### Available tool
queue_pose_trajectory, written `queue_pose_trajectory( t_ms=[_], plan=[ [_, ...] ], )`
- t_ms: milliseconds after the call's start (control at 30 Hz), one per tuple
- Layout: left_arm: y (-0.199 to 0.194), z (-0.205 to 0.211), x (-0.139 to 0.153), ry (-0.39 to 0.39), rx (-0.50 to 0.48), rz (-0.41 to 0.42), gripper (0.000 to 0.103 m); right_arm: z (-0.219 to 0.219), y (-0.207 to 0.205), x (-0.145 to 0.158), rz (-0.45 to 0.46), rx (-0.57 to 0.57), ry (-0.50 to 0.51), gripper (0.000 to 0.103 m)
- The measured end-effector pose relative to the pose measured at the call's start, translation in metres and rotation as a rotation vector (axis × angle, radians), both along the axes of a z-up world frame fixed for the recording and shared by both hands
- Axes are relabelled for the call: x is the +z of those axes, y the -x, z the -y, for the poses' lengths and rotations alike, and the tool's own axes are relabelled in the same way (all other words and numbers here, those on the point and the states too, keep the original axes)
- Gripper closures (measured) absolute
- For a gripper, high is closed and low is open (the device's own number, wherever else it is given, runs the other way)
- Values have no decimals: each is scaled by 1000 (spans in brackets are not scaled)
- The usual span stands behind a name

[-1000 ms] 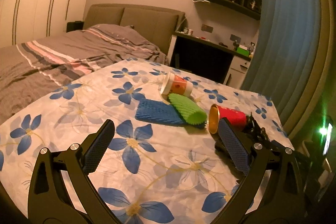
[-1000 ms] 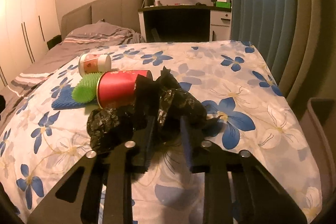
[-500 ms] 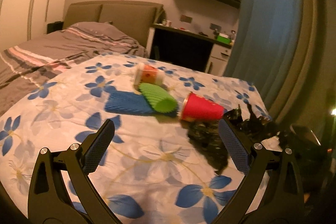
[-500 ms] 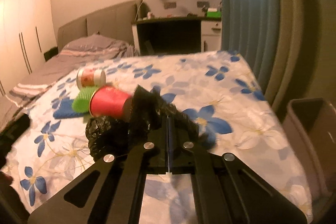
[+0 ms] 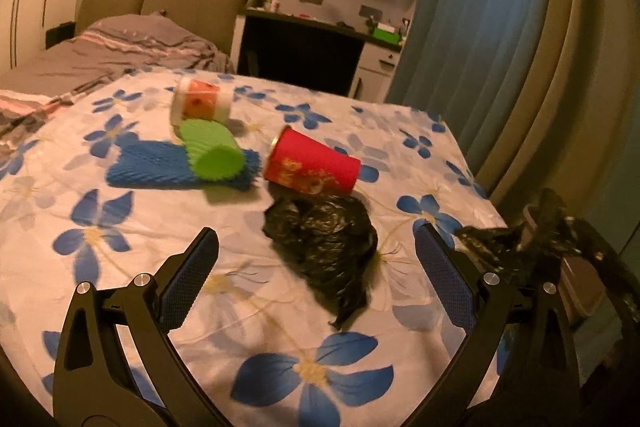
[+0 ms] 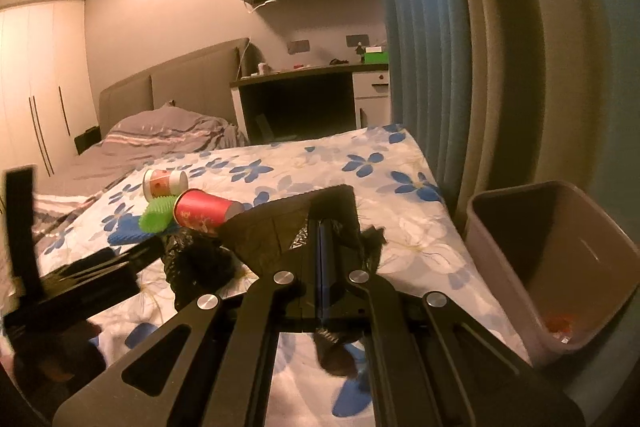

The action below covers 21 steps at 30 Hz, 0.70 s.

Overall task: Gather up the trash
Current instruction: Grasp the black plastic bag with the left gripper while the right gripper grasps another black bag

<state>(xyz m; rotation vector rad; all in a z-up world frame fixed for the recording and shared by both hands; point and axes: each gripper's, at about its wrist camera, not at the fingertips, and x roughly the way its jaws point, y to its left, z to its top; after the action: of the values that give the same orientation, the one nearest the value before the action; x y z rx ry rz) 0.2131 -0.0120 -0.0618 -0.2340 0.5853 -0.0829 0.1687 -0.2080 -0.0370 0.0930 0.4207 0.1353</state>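
Observation:
My right gripper [image 6: 322, 227] is shut on a crumpled black plastic bag [image 6: 272, 231] and holds it up off the bed, left of the waste bin [image 6: 500, 259]. The held bag also shows in the left wrist view [image 5: 516, 247]. A second black bag [image 5: 324, 243] lies on the floral sheet, just ahead of and between the fingers of my open left gripper [image 5: 318, 277], which does not touch it. Behind it a red paper cup [image 5: 312, 167] lies on its side. Further back lie a green foam sleeve [image 5: 212, 151], a blue foam net [image 5: 152, 167] and an orange-and-white cup [image 5: 200, 103].
The bed's floral sheet [image 5: 100, 239] ends at the right, beside the blue curtain [image 6: 424, 67]. The bin stands on the floor by that edge with something orange at its bottom [image 6: 560, 323]. A dark desk [image 6: 300, 107] stands beyond the bed's far end.
My right gripper closed on the black bag, lifted it and carried it right, beside the bin. My left gripper swung right, so the second black bag now lies between its fingers.

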Motion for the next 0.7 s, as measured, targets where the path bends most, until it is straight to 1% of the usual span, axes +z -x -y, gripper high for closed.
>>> queue_pose_trajectory(
  t_ms=[67, 133, 200, 233, 300, 333, 400, 433, 467, 500, 567, 667, 700],
  plan=[
    [-7, 2, -5, 10, -6, -22, 8, 3, 3, 1, 3, -1, 1, 102],
    [-18, 4, -11, 29, -21, -61, 15, 8, 6, 1, 5, 0, -6, 102],
    [-26, 6, -16, 42, -47, -98, 27, 11, 9, 1, 5, 2, -9, 102],
    [-29, 7, -19, 47, -60, -115, 30, 11, 10, 1, 4, 2, -10, 102],
    [-33, 8, -24, 59, -83, -142, 45, 13, 12, 1, 5, 4, -10, 102],
    [-34, 9, -26, 62, -89, -155, 48, 14, 13, 1, 6, 3, -10, 102],
    [-35, 9, -30, 80, -104, -175, 65, 15, 14, 2, 6, 4, -10, 102],
    [-36, 8, -32, 88, -109, -185, 70, 15, 15, 2, 8, 4, -8, 102],
    [-35, 8, -33, 94, -113, -190, 80, 15, 16, 2, 11, 2, -3, 102],
    [-33, 6, -32, 96, -118, -189, 85, 14, 18, 2, 14, 1, 0, 102],
    [-29, 6, -31, 96, -122, -178, 88, 15, 19, 3, 17, -1, 3, 102],
    [-17, 4, -22, 102, -121, -140, 88, 18, 22, 4, 21, -5, 6, 102],
    [-9, 3, -16, 104, -119, -115, 88, 18, 24, 5, 25, -7, 7, 102]
  ],
)
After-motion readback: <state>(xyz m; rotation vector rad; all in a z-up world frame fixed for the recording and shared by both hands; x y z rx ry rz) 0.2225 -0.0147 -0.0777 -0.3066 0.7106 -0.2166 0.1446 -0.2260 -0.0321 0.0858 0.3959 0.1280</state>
